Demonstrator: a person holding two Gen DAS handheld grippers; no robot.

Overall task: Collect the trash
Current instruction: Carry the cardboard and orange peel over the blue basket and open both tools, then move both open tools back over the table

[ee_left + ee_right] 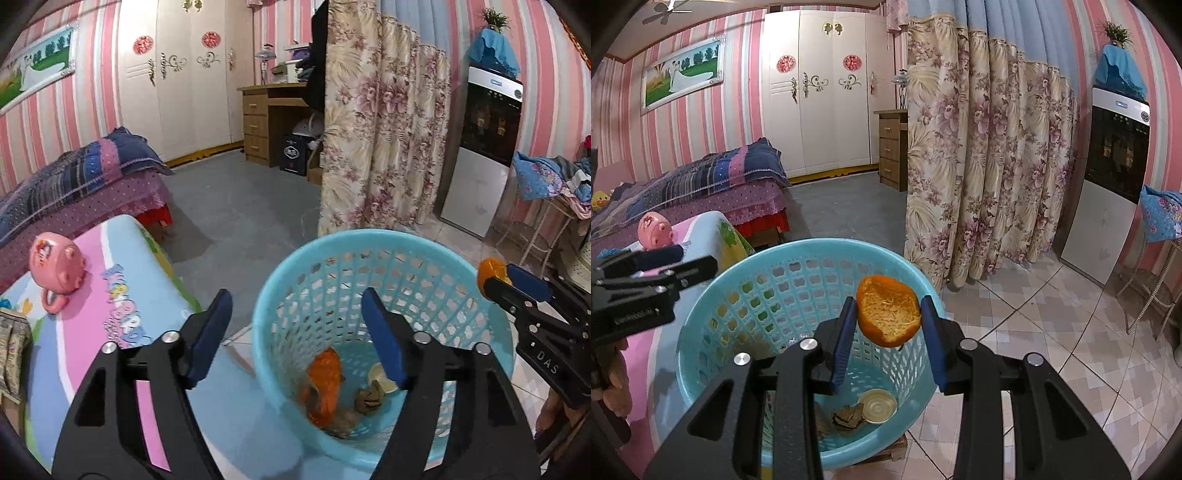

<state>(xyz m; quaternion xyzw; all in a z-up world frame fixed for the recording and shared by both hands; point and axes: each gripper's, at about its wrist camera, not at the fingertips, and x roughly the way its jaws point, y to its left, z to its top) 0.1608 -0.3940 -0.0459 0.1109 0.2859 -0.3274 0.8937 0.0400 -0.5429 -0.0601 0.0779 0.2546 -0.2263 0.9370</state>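
Tiled floor, blue basket (701, 332) near; my left gripper (295, 325) gapes empty, right gripper (888, 317) pinches orange peel (888, 315) above it.

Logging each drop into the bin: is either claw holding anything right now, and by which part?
The right claw pinches an orange peel by its opposite edges, above the blue basket. The left claw is open and empty.

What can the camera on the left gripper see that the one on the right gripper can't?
Only the left wrist view shows the orange wrapper lying in the basket, seen between the open, empty left gripper. Only the right wrist view shows the pale inside of the orange peel that the right gripper holds, and a ceiling fan. Both show the blue basket, a round lid and the pink pig toy.
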